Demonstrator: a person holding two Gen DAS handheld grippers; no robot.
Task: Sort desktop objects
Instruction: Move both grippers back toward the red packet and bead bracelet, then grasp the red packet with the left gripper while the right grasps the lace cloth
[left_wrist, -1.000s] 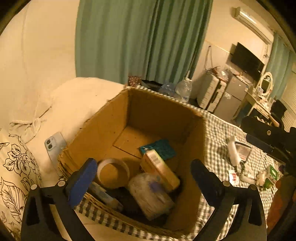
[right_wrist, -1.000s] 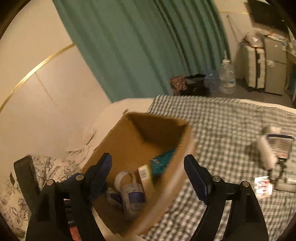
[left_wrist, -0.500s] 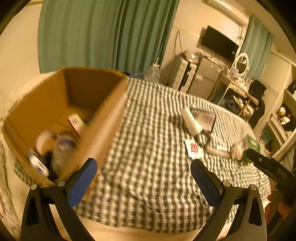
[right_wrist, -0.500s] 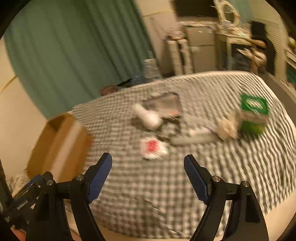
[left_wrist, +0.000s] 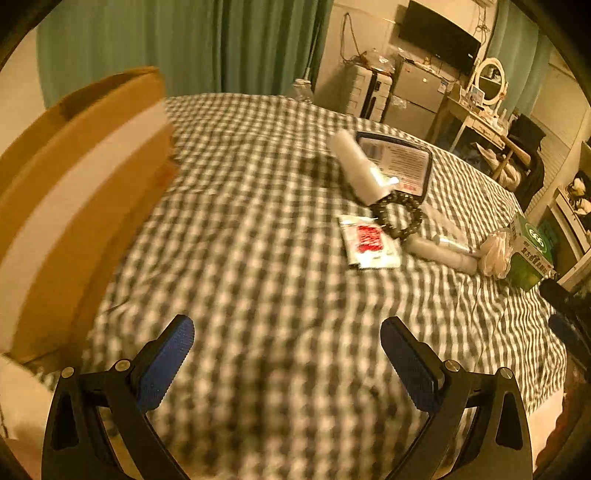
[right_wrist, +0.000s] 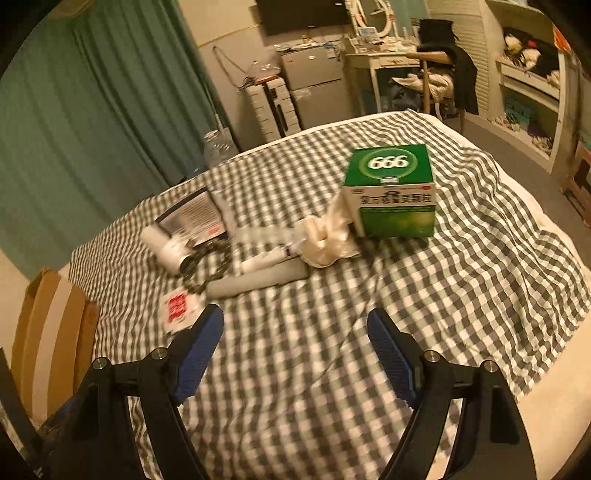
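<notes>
Both the left gripper (left_wrist: 287, 360) and right gripper (right_wrist: 295, 349) hung released, empty; I'd take the green box (right_wrist: 391, 192) squarely across its sides.

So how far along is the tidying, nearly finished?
Hardly. The cardboard box shows only its outside, so its contents can't be judged. Both the left gripper and right gripper are open and empty. Left on the checked cloth: green box, white bottle, bead bracelet, red-and-white packet, grey tube.

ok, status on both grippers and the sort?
Left gripper open, empty. Right gripper open, empty. Loose items incl. green box unsorted on checkered cloth; cardboard box far left. Path unobstructed.
</notes>
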